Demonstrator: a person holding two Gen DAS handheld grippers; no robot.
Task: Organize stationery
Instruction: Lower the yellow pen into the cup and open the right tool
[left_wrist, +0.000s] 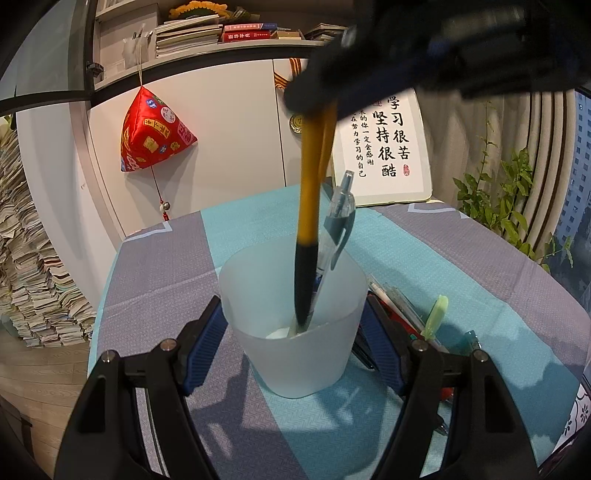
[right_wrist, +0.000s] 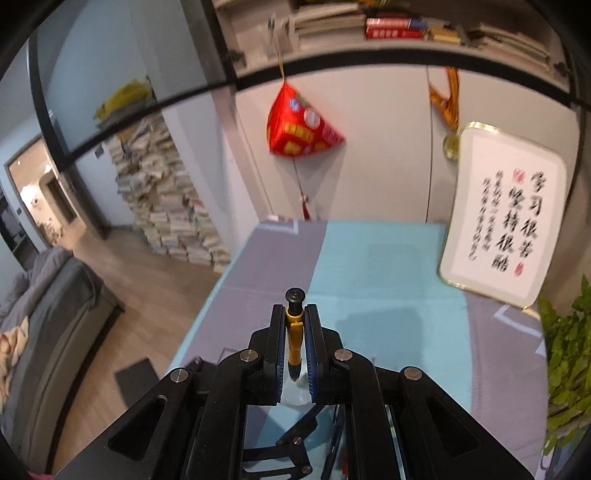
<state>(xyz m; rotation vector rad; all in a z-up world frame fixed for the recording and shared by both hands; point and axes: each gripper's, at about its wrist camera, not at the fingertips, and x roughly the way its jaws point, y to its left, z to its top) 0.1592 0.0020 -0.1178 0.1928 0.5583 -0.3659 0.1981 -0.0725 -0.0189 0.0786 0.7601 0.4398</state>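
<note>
the left gripper (left_wrist: 293, 325) clamps a frosted cup (left_wrist: 291, 325) on the tablecloth (left_wrist: 162, 280) while the right gripper (right_wrist: 295, 325), pinching a yellow pen (left_wrist: 308, 199), stands it inside the cup

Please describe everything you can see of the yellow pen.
The yellow pen looks plastic, with a black grip section low down and a black push-button on top. The right gripper clamps its upper end. It hangs nearly upright, tip inside the frosted cup, beside a clear pen.
</note>
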